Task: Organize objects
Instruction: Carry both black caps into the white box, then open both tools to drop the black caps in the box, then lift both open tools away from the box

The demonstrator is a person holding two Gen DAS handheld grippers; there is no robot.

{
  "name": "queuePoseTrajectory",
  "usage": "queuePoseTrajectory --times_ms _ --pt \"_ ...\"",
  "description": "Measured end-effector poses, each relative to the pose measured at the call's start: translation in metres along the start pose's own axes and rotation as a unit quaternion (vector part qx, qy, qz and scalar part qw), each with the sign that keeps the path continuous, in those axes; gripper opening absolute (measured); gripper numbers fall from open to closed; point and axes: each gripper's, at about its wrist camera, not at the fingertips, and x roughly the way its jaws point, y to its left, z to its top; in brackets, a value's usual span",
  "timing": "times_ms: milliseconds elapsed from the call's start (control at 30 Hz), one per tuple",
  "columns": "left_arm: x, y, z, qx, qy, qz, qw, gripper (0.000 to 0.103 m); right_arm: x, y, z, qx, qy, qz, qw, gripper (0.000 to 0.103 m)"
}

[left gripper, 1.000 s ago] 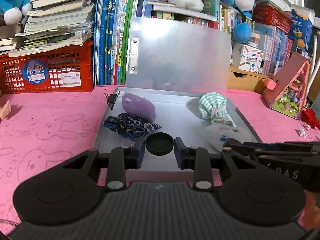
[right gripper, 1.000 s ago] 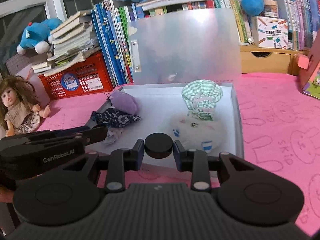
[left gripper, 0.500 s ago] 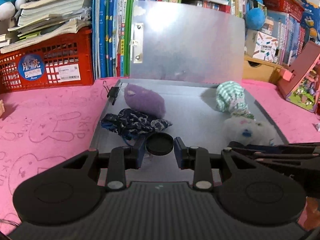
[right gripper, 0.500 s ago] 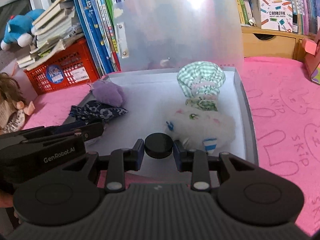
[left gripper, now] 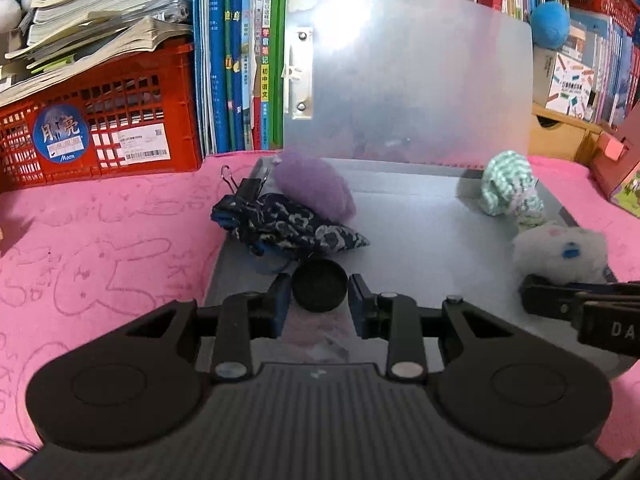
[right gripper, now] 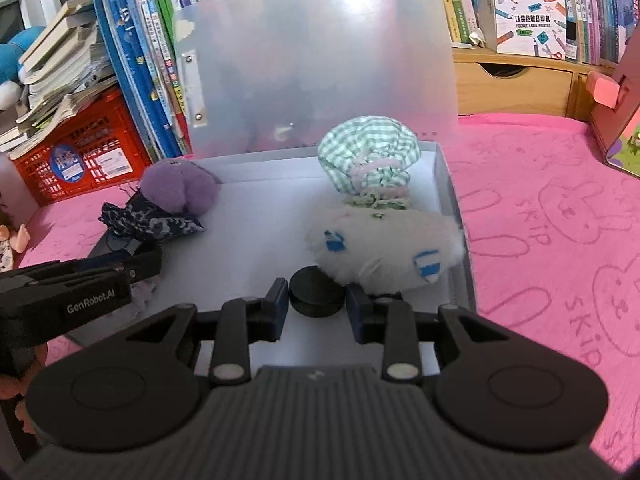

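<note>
- Left wrist view: our left gripper [left gripper: 319, 304] hangs low over the near left part of the open gray box [left gripper: 420, 240], fingers spread and grasping nothing.
- The dark blue patterned pouch [left gripper: 288, 226] lies just ahead and slightly left of these fingers, its long axis running left to right, one end over the box's left rim. A purple plush [left gripper: 316, 186] sits behind it, touching.
- We judge the left hand nearer to the pouch.
- Right wrist view: our right gripper [right gripper: 317, 307] is likewise spread and empty, at the box's near right.
- The white fluffy plush [right gripper: 384, 248] lies just ahead and slightly right, its long axis across the fingers, with the green checked pouch [right gripper: 370, 158] right behind it.
- We judge the right hand nearer to the white plush; whether a finger touches it we cannot tell.
</note>
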Motion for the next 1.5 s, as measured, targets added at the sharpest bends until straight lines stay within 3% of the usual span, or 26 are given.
queuePoseTrajectory --times_ms 500,567,600,700,767,1200,1500 --pt "0.006 -0.001 -0.006 0.016 0.005 0.006 0.9998 0.037 0.002 0.001 -0.001 -0.006 -0.002 0.001 1.000 0.040" --pt "0.004 -0.001 -0.005 0.014 0.003 0.003 0.9999 0.038 0.001 0.000 -0.001 -0.002 -0.002 0.006 1.000 0.047" --pt "0.002 -0.001 -0.005 0.013 0.002 0.002 0.9999 0.040 0.000 0.000 -0.001 0.000 -0.002 0.009 1.000 0.056" --pt "-0.006 -0.002 -0.003 0.011 -0.006 -0.003 0.9999 0.058 -0.005 -0.001 -0.001 0.003 -0.004 0.020 1.000 0.060" --pt "-0.013 -0.003 -0.002 0.017 -0.016 -0.003 0.9997 0.062 -0.011 0.000 -0.001 0.001 -0.010 0.025 1.000 0.062" --pt "-0.105 0.000 -0.012 0.040 -0.073 -0.040 0.9957 0.066 -0.087 0.004 -0.019 -0.041 -0.067 0.070 0.994 0.068" --pt "-0.186 0.015 -0.074 0.033 -0.111 -0.053 0.9919 0.066 -0.138 0.021 -0.072 -0.101 -0.097 0.078 0.987 0.073"
